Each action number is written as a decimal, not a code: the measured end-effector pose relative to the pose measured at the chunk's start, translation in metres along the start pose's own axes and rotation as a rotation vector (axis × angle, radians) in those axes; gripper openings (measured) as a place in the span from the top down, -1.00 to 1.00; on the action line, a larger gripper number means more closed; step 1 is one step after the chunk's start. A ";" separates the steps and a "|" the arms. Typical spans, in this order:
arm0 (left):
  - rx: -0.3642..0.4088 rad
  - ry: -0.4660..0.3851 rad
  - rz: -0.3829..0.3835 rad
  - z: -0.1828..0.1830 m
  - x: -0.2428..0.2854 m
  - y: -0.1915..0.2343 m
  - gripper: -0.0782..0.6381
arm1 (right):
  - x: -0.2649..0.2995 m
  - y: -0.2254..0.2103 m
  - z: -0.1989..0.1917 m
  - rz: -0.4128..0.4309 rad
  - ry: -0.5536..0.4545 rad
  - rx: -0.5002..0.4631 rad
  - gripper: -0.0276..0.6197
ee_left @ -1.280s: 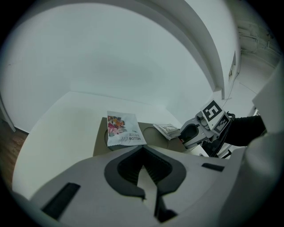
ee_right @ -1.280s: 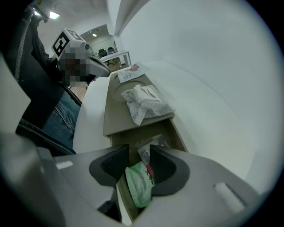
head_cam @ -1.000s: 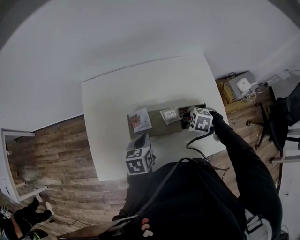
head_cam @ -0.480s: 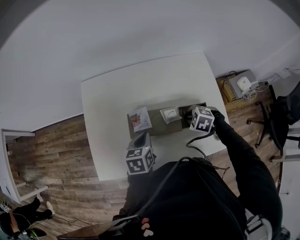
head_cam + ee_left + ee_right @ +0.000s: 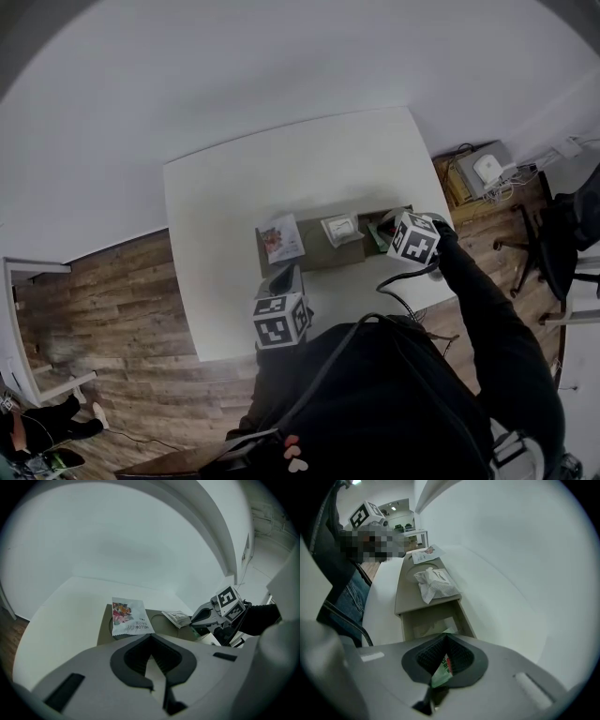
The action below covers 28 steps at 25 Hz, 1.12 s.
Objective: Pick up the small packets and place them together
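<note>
A long tan tray (image 5: 314,255) lies on the white table (image 5: 234,187). On its lid rest a colourful packet (image 5: 279,239) (image 5: 131,617) (image 5: 425,552) and a crumpled white packet (image 5: 339,229) (image 5: 177,617) (image 5: 436,584). My right gripper (image 5: 389,236) (image 5: 445,641) hangs over the tray's open end compartment (image 5: 431,626). Its jaws have just been closing and are shut on a small green packet (image 5: 442,670) (image 5: 380,232). My left gripper (image 5: 281,281) (image 5: 152,641) waits near the tray's front left, shut with nothing in it.
The table's front edge runs close behind both grippers. A wood floor (image 5: 122,300) lies to the left. Office chairs (image 5: 553,253) and a box with cables (image 5: 478,173) stand at the right. A person's dark sleeve (image 5: 478,309) trails from the right gripper.
The right gripper has shut on the green packet and shifted slightly right and up from the compartment. The left gripper has stayed put.
</note>
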<state>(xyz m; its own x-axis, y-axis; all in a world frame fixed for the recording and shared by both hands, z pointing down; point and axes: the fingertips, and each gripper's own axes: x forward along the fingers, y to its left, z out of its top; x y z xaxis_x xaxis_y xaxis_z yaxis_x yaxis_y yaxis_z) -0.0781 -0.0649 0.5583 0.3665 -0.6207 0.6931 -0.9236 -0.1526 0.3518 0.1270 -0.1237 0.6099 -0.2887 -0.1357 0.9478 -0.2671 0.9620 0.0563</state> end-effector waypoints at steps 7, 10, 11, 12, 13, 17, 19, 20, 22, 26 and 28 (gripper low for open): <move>-0.004 -0.009 0.003 0.001 -0.001 0.002 0.79 | -0.020 -0.003 -0.001 -0.011 -0.018 0.019 0.91; -0.005 -0.011 0.003 0.001 -0.001 0.002 0.78 | -0.030 -0.004 -0.002 -0.027 -0.035 0.032 0.91; -0.005 -0.012 0.004 0.002 -0.001 0.002 0.78 | -0.034 -0.005 -0.003 -0.036 -0.043 0.039 0.91; -0.005 -0.013 0.004 0.002 -0.002 0.002 0.78 | -0.039 -0.007 -0.002 -0.047 -0.053 0.047 0.91; -0.005 -0.014 0.004 0.003 -0.002 0.002 0.78 | -0.045 -0.009 -0.002 -0.058 -0.065 0.055 0.91; -0.007 -0.019 0.004 0.005 -0.006 0.002 0.78 | -0.070 -0.018 0.005 -0.117 -0.122 0.083 0.91; -0.009 -0.023 0.004 0.004 -0.006 0.003 0.79 | -0.083 -0.023 0.011 -0.152 -0.154 0.090 0.91; -0.011 -0.026 0.004 0.003 -0.007 0.003 0.79 | -0.089 -0.026 0.015 -0.171 -0.175 0.088 0.91; -0.014 -0.031 0.007 0.003 -0.008 0.003 0.78 | -0.103 -0.030 0.027 -0.207 -0.218 0.074 0.91; -0.022 -0.043 0.010 0.005 -0.013 0.003 0.79 | -0.124 -0.032 0.057 -0.250 -0.277 0.020 0.91; -0.027 -0.049 0.011 0.005 -0.016 0.003 0.78 | -0.130 -0.031 0.072 -0.267 -0.309 -0.005 0.91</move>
<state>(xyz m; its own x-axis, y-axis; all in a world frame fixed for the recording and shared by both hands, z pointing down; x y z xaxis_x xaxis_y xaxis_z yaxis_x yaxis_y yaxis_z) -0.0869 -0.0595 0.5453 0.3503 -0.6589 0.6657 -0.9237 -0.1253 0.3621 0.1064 -0.1534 0.4624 -0.4726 -0.4451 0.7606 -0.3663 0.8842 0.2898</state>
